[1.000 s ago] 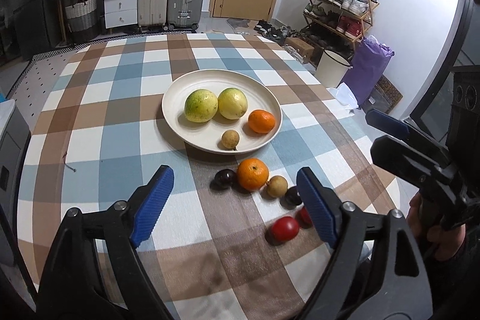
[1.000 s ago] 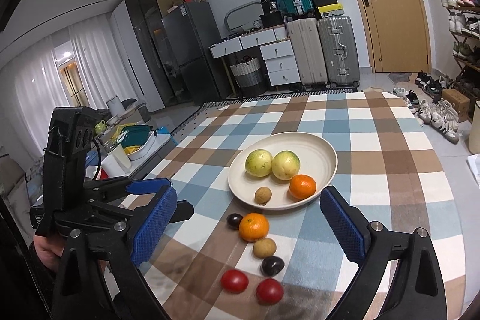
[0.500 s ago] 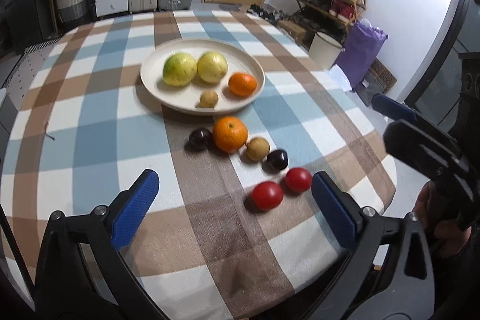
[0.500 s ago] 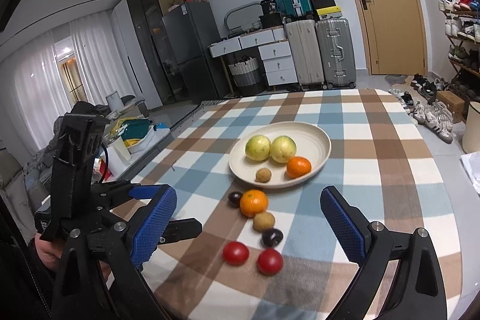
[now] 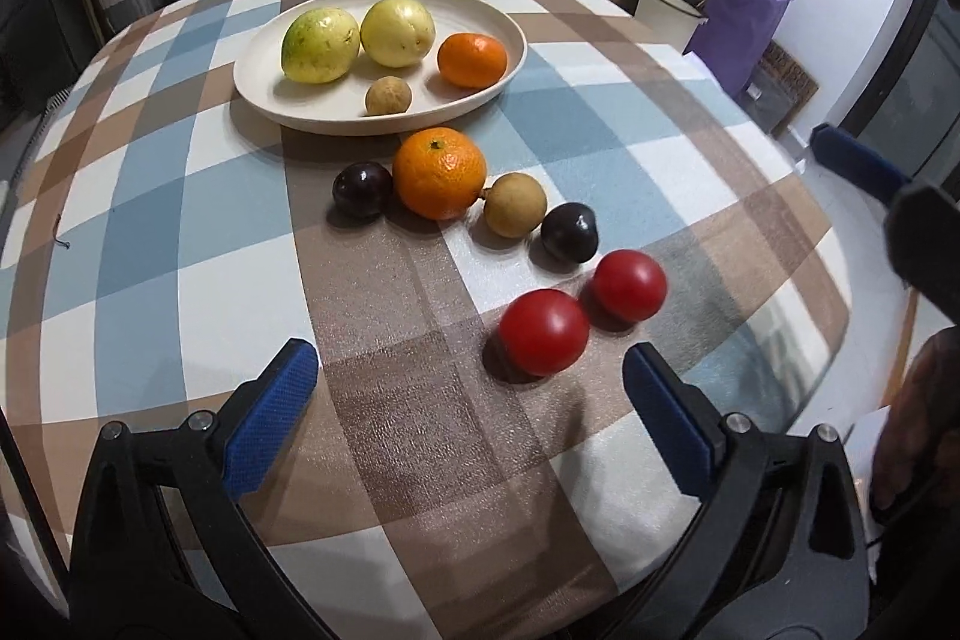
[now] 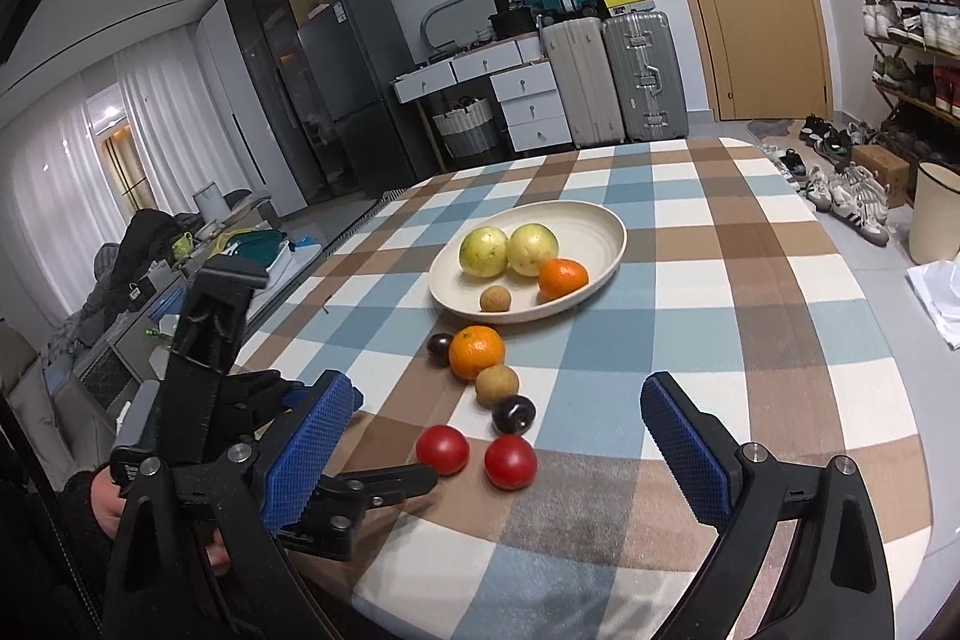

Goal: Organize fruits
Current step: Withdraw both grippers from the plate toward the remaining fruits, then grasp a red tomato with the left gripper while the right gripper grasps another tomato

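Covering the counter is a checked cloth with a cream plate of fruit, six more fruits lying loose nearer. Both grippers' jaws stand wide and empty; the left gripper is nearer, the closest red tomato just ahead, slightly right of centre, the right gripper farther back.

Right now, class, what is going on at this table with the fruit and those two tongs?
A person holds tongs in each hand over a checked table, sorting fruit. Four fruits already lie in the cream plate. Six more sit on the cloth: an orange, two dark plums, a brown fruit and two red tomatoes. The left tongs stand open just short of the nearer tomato. The right tongs are open too, holding nothing.
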Demonstrator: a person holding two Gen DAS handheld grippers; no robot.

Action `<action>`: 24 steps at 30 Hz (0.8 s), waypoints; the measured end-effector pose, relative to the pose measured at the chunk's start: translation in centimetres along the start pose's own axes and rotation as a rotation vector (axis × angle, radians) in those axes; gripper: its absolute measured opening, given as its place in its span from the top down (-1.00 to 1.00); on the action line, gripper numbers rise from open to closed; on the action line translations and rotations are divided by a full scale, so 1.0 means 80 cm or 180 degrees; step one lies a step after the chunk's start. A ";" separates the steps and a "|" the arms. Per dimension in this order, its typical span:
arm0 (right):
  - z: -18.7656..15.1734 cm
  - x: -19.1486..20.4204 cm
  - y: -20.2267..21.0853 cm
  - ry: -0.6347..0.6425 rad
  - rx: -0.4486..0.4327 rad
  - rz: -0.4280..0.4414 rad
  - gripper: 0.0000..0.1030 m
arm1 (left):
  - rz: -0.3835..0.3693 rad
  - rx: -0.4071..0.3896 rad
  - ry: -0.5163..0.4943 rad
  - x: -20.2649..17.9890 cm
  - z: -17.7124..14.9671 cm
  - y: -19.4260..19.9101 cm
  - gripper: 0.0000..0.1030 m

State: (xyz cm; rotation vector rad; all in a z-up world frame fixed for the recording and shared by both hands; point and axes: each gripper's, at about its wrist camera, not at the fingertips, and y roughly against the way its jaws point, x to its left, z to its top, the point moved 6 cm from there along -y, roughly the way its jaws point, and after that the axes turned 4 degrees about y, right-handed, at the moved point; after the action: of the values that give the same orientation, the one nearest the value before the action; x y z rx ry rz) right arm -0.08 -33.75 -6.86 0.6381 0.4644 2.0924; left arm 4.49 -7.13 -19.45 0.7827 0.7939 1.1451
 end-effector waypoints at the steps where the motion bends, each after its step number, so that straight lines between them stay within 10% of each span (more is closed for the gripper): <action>1: 0.000 0.000 0.000 -0.0003 0.0002 0.0000 -0.91 | 0.0023 -0.0006 -0.0030 -0.002 0.000 -0.002 -0.96; 7: -0.004 -0.002 0.003 -0.0030 0.0006 0.0004 -0.91 | 0.0046 -0.0013 -0.0110 -0.009 0.002 -0.009 -0.91; 16: -0.013 -0.011 0.002 -0.0101 0.0038 -0.0014 -0.91 | -0.0096 0.0037 -0.0261 -0.020 0.000 -0.016 -0.19; 20: -0.014 -0.013 0.004 -0.0122 0.0038 -0.0023 -0.91 | -0.0263 0.0044 -0.0230 -0.020 0.000 -0.012 0.45; 24: -0.014 -0.015 0.005 -0.0135 0.0039 -0.0027 -0.91 | -0.0383 0.0043 -0.0166 -0.013 -0.002 -0.008 0.45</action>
State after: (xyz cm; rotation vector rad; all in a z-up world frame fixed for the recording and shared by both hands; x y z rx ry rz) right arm -0.43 -35.04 -7.85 0.6850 0.4554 2.0654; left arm 4.45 -8.27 -19.91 0.7631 0.7953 1.0092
